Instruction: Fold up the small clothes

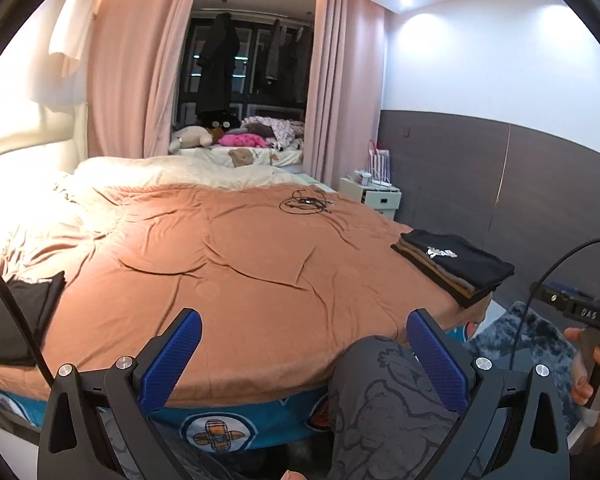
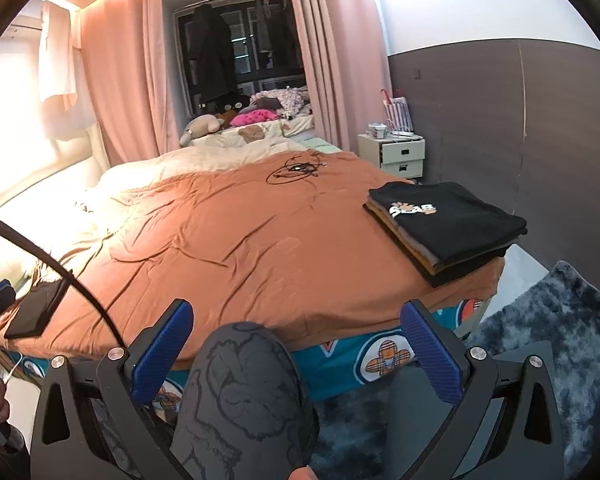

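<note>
A stack of folded clothes, black with a printed logo on top, rests at the right front corner of the bed. A dark folded garment lies at the bed's left front edge. My left gripper is open, held in front of the bed's near edge with nothing between its blue pads. My right gripper is open too, empty, above a person's knee in grey printed trousers. The right gripper's body and a hand show at the right of the left wrist view.
An orange blanket covers the bed, with tangled black cables near its far side. A white nightstand stands by the grey wall. A shaggy grey rug lies right of the bed. Soft toys sit by the window.
</note>
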The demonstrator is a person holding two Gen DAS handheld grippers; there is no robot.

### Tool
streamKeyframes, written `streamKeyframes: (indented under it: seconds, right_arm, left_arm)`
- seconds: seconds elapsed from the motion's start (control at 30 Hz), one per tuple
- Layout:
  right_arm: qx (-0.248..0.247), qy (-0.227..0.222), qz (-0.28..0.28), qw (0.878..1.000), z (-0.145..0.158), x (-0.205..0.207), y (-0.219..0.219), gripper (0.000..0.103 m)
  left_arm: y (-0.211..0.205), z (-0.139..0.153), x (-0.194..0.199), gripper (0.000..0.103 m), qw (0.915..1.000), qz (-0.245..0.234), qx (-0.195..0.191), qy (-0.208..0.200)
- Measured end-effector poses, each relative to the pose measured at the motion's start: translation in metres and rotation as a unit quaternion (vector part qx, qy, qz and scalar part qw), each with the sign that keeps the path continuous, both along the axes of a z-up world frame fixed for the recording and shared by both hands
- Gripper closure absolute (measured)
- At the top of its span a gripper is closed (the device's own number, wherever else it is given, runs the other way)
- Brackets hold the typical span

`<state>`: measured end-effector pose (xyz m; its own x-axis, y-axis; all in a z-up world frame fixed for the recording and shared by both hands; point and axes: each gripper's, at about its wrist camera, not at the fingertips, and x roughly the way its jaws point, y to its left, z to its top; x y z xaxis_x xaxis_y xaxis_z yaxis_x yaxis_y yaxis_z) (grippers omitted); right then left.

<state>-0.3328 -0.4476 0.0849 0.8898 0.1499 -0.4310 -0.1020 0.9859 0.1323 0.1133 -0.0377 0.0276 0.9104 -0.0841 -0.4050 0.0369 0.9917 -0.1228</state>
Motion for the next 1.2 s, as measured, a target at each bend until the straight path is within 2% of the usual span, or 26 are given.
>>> streamKeyframes:
  seconds: [0.23, 0.37, 0.67, 1.2]
  right_arm:
    - [-0.009, -0.011, 0.003, 1.0, -0.002, 0.009, 0.011, 0.0]
    - [-0.023, -0.013, 0.0, 1.0, -0.007, 0.013, 0.023, 0.0]
    - [-0.04, -0.025, -0.008, 0.999, -0.013, 0.02, 0.043, 0.0]
    - [-0.057, -0.028, -0.03, 0.998, -0.015, 0.021, 0.035, 0.0]
  left_arm:
    - [0.006, -0.006, -0.013, 0.0, 0.9997, 0.019, -0.01, -0.007]
    - [0.005, -0.01, -0.014, 0.0, 0.9995, 0.027, -0.001, -0.015]
    - [-0.004, -0.016, -0.003, 0.0, 0.9998, 0.009, -0.006, -0.017]
    - [-0.016, -0.022, -0.003, 0.0, 0.9999, -0.008, -0.007, -0.011]
